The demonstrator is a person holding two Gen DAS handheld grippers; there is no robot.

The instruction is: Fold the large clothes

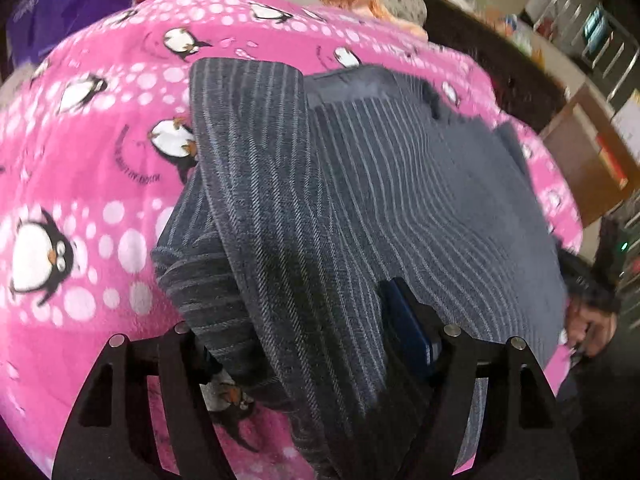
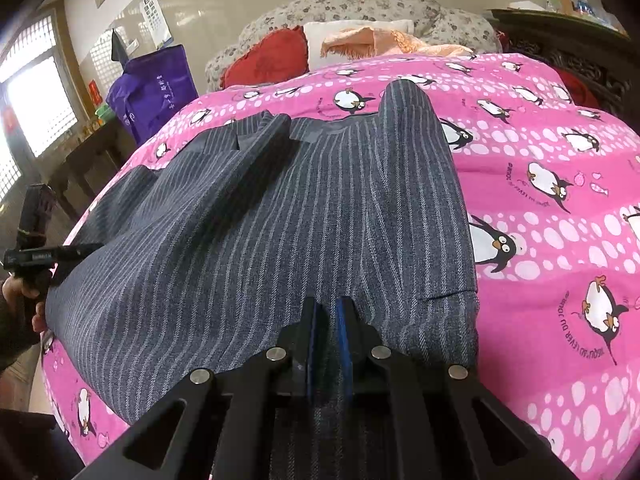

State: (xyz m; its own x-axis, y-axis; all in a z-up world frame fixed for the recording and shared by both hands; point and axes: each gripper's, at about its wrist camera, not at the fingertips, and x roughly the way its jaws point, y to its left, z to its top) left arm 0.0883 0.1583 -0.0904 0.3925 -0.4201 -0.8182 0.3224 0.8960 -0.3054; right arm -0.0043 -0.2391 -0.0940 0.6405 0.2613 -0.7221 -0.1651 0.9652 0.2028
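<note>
1. Two grippers are recorded over a grey striped jacket [image 2: 248, 232], which is spread flat on a pink penguin-print quilt [image 2: 560, 208] covering a bed.
2. Right gripper [image 2: 330, 320]: blue-padded jaws are pressed nearly together, and a fold of the jacket's near hem is seen pinched between them.
3. Left gripper [image 1: 304, 344]: jaws are spread wide, with a folded band of striped cloth lying in the gap; only one blue pad is visible, and contact with the cloth cannot be confirmed.
4. One sleeve [image 2: 416, 152] is observed folded along the jacket's right side in the right wrist view; the collar [image 2: 264, 132] is noted at the far end.
5. Left gripper is also seen at the left edge of the right wrist view, gripped by a hand [image 2: 24, 300] at the jacket's side edge.
6. Red cushion [image 2: 268, 60], peach cloth [image 2: 372, 42] and purple bag [image 2: 156, 88] are noted beyond the quilt.
</note>
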